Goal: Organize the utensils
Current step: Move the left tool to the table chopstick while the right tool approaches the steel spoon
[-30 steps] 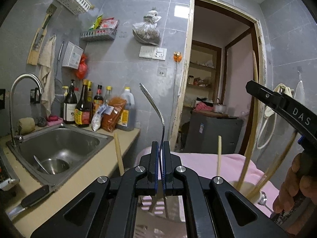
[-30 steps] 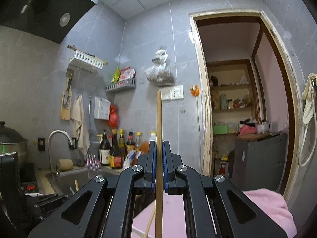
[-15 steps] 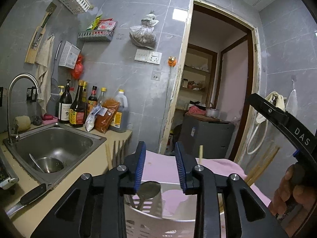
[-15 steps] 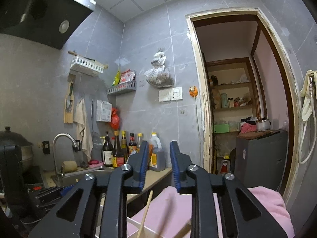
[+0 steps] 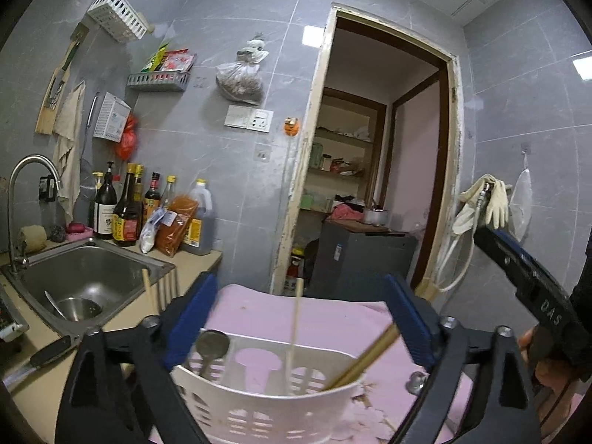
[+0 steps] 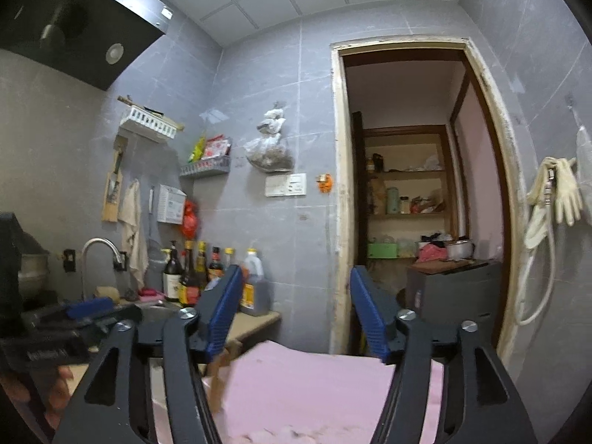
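My left gripper [image 5: 299, 318] has its jaws opening wide, with nothing pressed between the blue pads [image 5: 192, 318]. Just below and beyond them stands a white slotted utensil holder [image 5: 259, 396] on a pink cloth [image 5: 296, 307]. In it rest a metal spoon [image 5: 211, 346], a pale chopstick [image 5: 295, 333] and a brown chopstick [image 5: 370, 359] that leans right. My right gripper [image 6: 296, 314] is also opening and holds nothing; a blurred brown chopstick [image 6: 222, 366] shows low by its left pad. Each gripper appears in the other's view: the right gripper body [image 5: 532, 288] and the left gripper body [image 6: 74, 318].
A steel sink [image 5: 85, 277] with a faucet [image 5: 22, 185] lies to the left, with sauce bottles [image 5: 125, 214] behind it. A knife [image 5: 40, 359] lies on the counter's near edge. More chopsticks [image 5: 148, 292] stand by the counter. An open doorway [image 5: 370, 185] is straight ahead.
The left gripper let go of the metal spoon and the right let go of a wooden chopstick. Both utensils dropped into the white holder. Both grippers opened and drew back.
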Tool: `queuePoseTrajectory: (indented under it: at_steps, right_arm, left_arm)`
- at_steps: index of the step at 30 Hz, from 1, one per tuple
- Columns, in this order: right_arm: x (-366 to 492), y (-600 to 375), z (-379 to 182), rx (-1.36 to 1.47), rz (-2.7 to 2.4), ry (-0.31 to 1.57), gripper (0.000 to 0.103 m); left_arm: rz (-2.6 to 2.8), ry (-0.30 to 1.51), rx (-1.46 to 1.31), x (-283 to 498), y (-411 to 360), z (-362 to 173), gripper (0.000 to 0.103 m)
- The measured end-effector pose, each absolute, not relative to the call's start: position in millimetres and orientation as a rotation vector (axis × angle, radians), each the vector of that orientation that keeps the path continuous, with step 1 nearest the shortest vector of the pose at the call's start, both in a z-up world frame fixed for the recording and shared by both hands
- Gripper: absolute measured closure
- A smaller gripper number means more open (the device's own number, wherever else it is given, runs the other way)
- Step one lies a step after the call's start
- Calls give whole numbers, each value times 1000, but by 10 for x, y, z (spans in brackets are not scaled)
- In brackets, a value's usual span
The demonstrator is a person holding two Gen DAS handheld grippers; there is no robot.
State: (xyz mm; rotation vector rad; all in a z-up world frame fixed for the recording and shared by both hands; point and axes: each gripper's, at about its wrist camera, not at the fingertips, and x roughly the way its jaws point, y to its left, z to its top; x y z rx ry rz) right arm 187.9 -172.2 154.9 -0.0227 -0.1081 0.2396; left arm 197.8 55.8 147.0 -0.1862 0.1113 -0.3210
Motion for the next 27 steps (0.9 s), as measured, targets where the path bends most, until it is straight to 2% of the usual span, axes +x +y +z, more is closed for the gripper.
queuePoseTrajectory:
  at_steps: [4,6,17,27]
  right_arm:
    - [1775,-1946,1482,-54,206,-73,27]
    - [1719,-2059,1441,-71,195,-54,21]
    - [1512,-2604,1148,-70,157,67,2]
    - [1510,-2958,780,14,140,225,0]
  left_arm:
    - [-351,128,-174,1884,383,1445,3]
    - [-363,136,-150,1826,278,1423,3]
    - [-459,274,-67,1635,-281,1141,3]
    - [-471,404,26,1605,-701,793,3]
